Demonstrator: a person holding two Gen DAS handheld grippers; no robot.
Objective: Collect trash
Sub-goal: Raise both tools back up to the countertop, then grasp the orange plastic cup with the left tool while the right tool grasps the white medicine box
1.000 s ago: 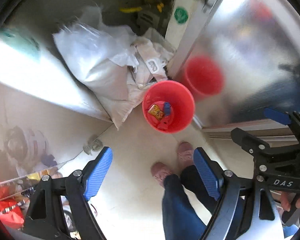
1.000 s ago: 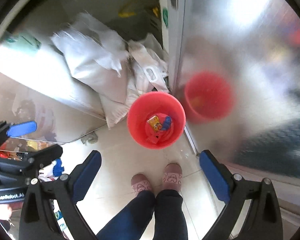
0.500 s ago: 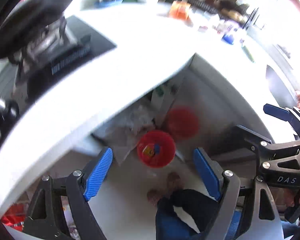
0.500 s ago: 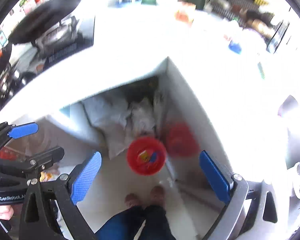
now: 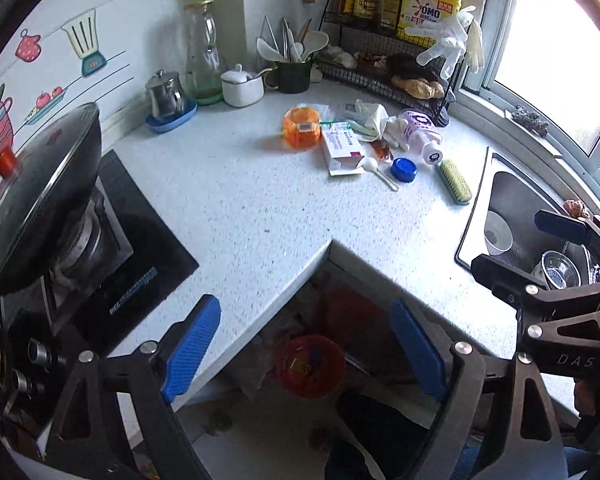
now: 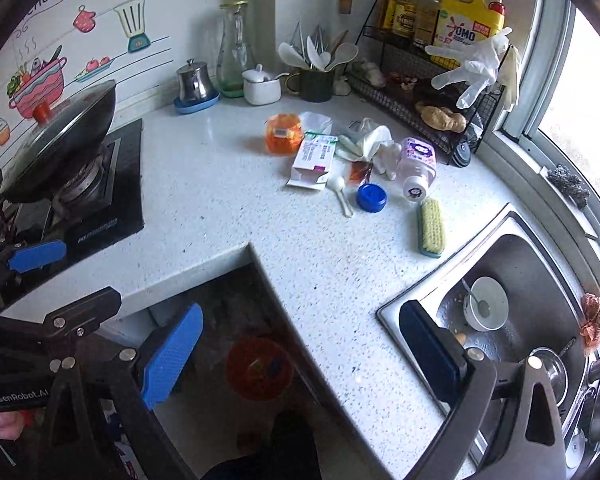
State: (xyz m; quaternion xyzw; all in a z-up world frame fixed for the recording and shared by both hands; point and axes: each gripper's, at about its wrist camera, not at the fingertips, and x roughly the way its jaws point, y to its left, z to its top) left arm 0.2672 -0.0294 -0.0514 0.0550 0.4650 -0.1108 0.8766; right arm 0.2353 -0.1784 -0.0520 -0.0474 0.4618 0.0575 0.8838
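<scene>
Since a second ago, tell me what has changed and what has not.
Both views swung up from the floor to the countertop: a second ago the red bin filled the middle, now it sits small and low beneath the counter edge. The left gripper is opening slightly, with nothing between its pads; the right gripper is open and empty, as before. Nothing was taken or let go. The bin's trash looks unchanged.

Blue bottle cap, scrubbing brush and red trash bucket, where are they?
Blue bottle cap (image 6: 371,197), right wrist view, its top face.
Scrubbing brush (image 6: 431,227), right wrist view, middle of the bristles.
Red trash bucket (image 5: 310,366), left wrist view, inside it.
</scene>
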